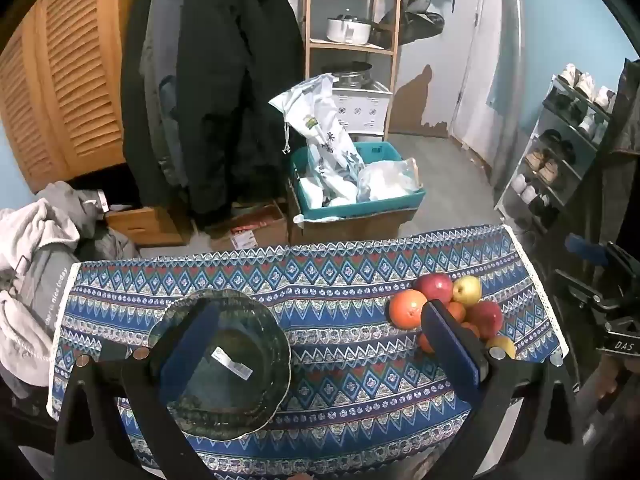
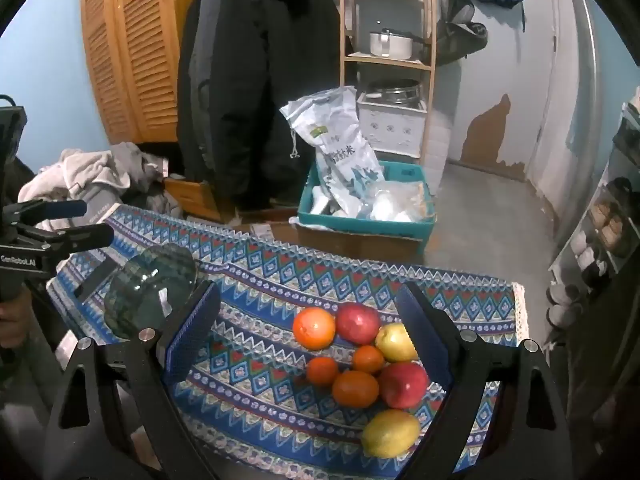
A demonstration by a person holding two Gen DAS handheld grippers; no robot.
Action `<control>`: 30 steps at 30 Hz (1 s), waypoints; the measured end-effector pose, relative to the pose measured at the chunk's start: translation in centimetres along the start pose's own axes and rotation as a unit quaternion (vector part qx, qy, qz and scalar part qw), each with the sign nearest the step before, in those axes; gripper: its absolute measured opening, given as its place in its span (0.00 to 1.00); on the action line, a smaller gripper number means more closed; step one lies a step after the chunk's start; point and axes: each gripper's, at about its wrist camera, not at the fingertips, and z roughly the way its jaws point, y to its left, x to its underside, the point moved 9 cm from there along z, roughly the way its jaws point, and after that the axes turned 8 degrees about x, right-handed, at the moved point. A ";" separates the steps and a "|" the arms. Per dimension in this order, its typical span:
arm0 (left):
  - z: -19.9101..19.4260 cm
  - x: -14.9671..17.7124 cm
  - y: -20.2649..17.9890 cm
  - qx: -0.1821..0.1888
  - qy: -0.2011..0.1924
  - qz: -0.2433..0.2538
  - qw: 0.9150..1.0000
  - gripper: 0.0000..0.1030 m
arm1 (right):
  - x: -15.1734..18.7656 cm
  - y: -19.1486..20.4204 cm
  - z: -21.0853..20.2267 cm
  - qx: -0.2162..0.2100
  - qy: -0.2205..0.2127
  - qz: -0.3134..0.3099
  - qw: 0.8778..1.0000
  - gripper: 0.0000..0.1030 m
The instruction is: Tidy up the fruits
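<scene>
1. Cluttered room w/ blue walls; louvred wooden cupboard [image 2: 128,52] and dark coats [image 2: 256,80] at the back; wooden shelf unit [image 2: 386,60] holding a white pot [image 2: 390,44]; teal crate [image 2: 366,216] w/ a white sack [image 2: 344,148] on the floor beyond the table.
2. Table covered by a blue patterned cloth [image 2: 272,280], lace trim along its right edge.
3. Glass bowl [image 1: 224,364] sits on the left part of the table, toward the near edge; a white label shows inside it.
4. Fruit pile [image 2: 360,364] lies on the right part of the table, near the right edge; fruits touch one another; an orange [image 2: 314,328], two red apples, two yellow fruits, three small oranges; one yellow fruit [image 2: 390,432] closest to the near edge.
5. Left gripper [image 1: 320,356]: jaws wide apart, holding nothing; left finger over the bowl, right finger in front of the pile's left side in the left wrist view.
6. Right gripper [image 2: 308,344]: jaws wide apart, empty; above the table w/ the fruit pile seen between its fingers; contact w/ fruit can't be told.
</scene>
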 end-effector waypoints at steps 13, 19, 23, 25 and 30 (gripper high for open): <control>-0.1 -0.1 -0.5 0.011 -0.017 0.006 1.000 0.99 | -0.3 0.9 -0.4 0.008 -0.009 -0.011 1.000 0.86; -0.5 -0.2 -0.7 0.021 -0.022 0.013 0.999 0.99 | -0.2 0.5 -0.7 0.007 -0.009 -0.010 1.000 0.86; -0.6 -0.3 -0.8 0.021 -0.024 0.016 0.999 0.99 | -0.2 0.6 -0.7 0.006 -0.010 -0.010 1.000 0.86; -0.6 -0.3 -0.7 0.021 -0.024 0.016 0.999 0.99 | -0.1 0.3 -0.8 0.005 -0.010 -0.008 1.000 0.86; -0.6 -0.3 -0.8 0.021 -0.023 0.016 0.999 0.99 | -0.2 0.4 -0.9 0.002 -0.010 -0.007 1.000 0.86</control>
